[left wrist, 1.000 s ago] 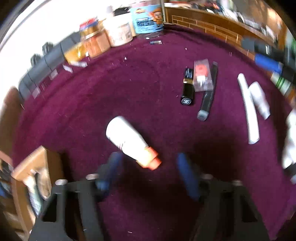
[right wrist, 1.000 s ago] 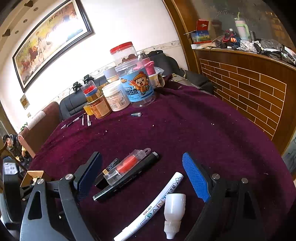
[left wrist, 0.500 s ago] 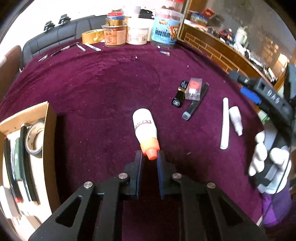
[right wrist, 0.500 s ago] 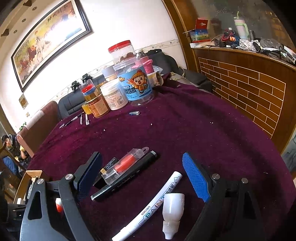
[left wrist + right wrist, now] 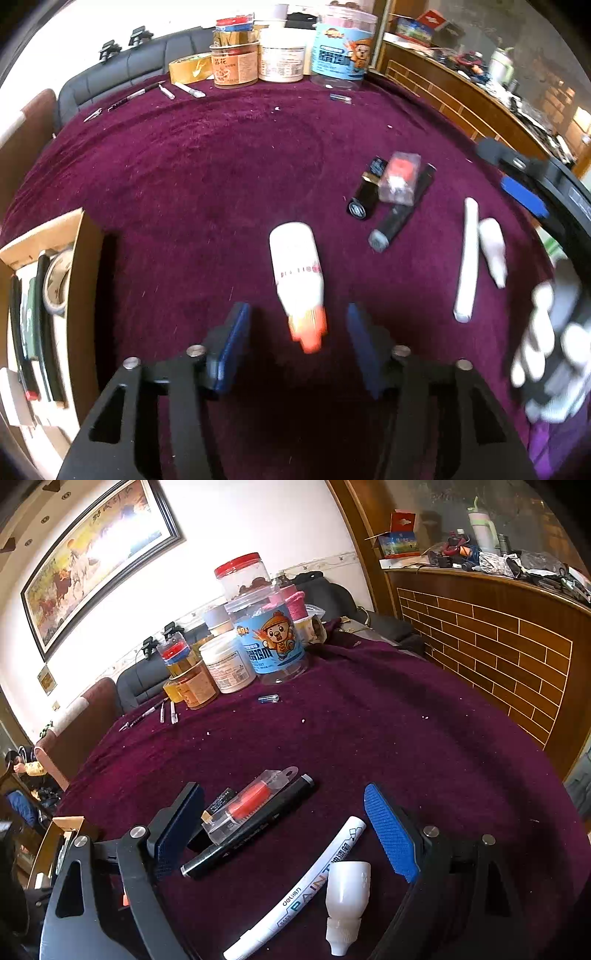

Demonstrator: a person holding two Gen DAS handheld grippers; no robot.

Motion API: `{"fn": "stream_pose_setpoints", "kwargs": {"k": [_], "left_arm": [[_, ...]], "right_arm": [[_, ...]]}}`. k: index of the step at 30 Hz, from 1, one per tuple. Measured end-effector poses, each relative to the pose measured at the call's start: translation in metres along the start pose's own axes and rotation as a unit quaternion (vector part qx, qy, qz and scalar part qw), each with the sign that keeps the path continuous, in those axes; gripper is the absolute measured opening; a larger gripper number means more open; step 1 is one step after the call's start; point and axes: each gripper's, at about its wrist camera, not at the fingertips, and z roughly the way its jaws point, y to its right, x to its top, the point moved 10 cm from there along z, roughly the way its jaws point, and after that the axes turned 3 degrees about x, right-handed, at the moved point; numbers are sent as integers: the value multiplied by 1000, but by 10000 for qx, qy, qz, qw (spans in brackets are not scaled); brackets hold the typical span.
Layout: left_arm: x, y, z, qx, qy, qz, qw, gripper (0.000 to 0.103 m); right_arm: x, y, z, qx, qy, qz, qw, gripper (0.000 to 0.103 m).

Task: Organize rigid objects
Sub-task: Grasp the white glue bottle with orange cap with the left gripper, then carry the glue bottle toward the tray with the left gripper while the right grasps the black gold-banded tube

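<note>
Glue bottle lying between the left jaws

Lower centre, the orange-capped white bottle (image 5: 297, 273) lies on the counter (image 5: 207, 177), cap toward the left gripper (image 5: 297, 336), its jaws just opened, half-wide, not touching; right gripper (image 5: 284, 834) wide, empty.

Left wrist view: gloved hand (image 5: 550, 350) at 4 o'clock smeared by motion blur, fingers not separable. Orange cap of white bottle (image 5: 297, 273) blurred; label print unreadable. Cardboard box (image 5: 79, 258) at 9 o'clock cut by frame edge, contents partly hidden.

Right wrist view: paint marker (image 5: 295, 890) tip cut off at 6 o'clock. Black tube (image 5: 218, 801) mostly hidden behind clear packet (image 5: 247, 805).
</note>
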Motion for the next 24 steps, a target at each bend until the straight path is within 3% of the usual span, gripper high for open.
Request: {"fn": "stream_pose_setpoints", "kwargs": {"k": [2,3,6,8,11,19,24], "left_arm": [[5,1,10,139,72,28,9999,45],[7,0,10,233,202,32,9995,22],[3,-2,2,-134,200,-285,9993,23],[1,-8,-13,-95,348,-399,9986,23],[-8,-11,-42,-370,530,-666,9957,23],[-41,-17,-129,-853,1136,-770,9869,23],[-62,-48,-155,-926,1345,-991,9816,23]], "right_arm": [[0,1,0,-14,5,9,10000,88],[0,2,0,-36,12,12,10000,88],[0,5,2,-70,-7,48,10000,88],[-1,6,2,-112,-19,37,9999,88],[0,7,1,-182,11,-5,9998,88],[2,5,1,-268,96,-106,9995,88],[-2,-35,0,225,-495,-355,9979,88]]}}
